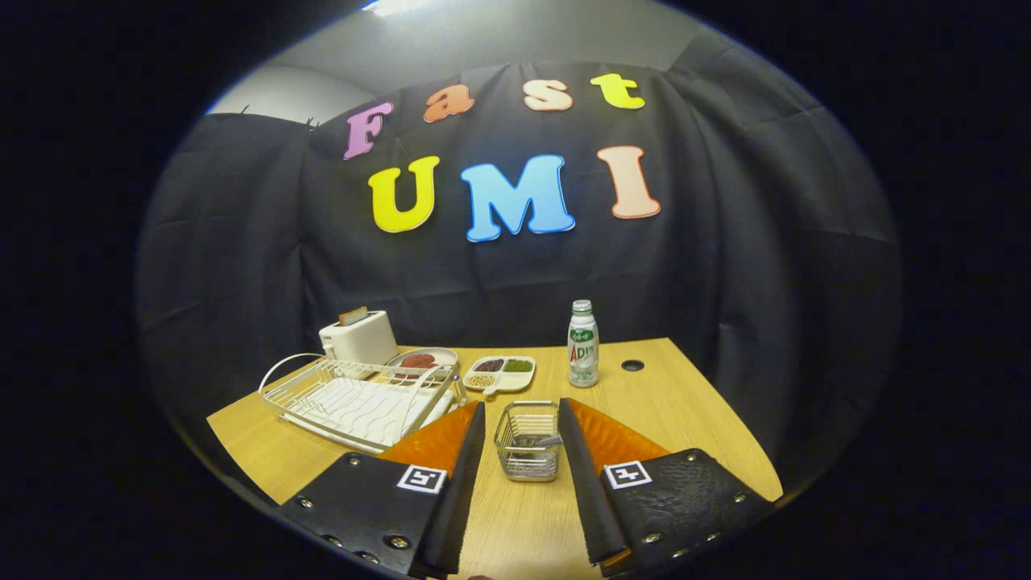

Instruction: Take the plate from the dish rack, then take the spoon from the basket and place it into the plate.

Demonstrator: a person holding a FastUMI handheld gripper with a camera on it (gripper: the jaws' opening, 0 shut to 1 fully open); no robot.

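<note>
The gripper (522,415) is held low over the wooden table (693,419), levelled forward, with its two fingers spread wide and nothing pinched between them. A small wire basket (528,441) is seen standing in the gap between the fingers, touching neither as far as can be judged. Inside the basket the spoon (538,441) is noted, lying across the mesh; its handle and bowl are hard to tell apart through the wires. The white wire dish rack (354,399) is placed beside the left finger, its near corner hidden behind that finger. At the rack's far end a plate (420,362) is seen with a reddish patch on it; whether it rests in the rack or just behind it cannot be told. A white toaster (359,337) stands beyond the rack. A divided tray (501,373) with dark, green and pale fillings lies beyond the basket, and a capped bottle (582,344) stands upright near it. A dark round hole (632,365) is noted in the tabletop past the bottle.
</note>
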